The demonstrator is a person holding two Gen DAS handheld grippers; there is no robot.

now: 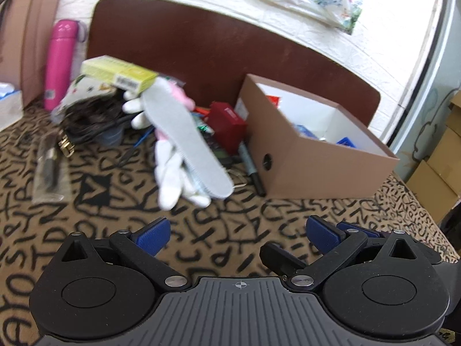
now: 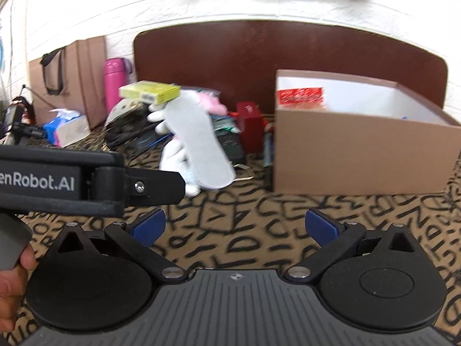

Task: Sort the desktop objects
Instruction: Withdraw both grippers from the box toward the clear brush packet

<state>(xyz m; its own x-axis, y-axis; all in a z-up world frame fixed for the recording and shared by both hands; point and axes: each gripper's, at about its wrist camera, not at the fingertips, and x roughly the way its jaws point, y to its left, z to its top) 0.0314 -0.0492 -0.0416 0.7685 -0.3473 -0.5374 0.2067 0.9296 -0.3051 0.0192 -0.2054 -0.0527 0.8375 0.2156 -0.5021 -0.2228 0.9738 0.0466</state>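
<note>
While both grippers hover above the patterned tabletop [image 1: 236,230], the stock reads left to right as follows. Paper bag [image 2: 83,77] against the wall. Tissue pack [image 2: 67,128] below it. Pink bottle [image 1: 59,63], upright, beside the brown board [image 1: 216,54]. Yellow-green carton [image 1: 121,73], resting on top of the clutter heap. Grey insole [image 1: 187,141], slanting down across white gloves [image 1: 170,173]. Red box [image 1: 227,127], just left of the cardboard box. Black marker [image 1: 252,170], lying along that box's near wall. Open cardboard box [image 1: 317,164], white inside, a few small items within. Left gripper [image 1: 237,235]: fingers spread wide, holding nothing, short of the heap. Right gripper [image 2: 234,226]: fingers likewise wide apart and empty, in front of the box.
</note>
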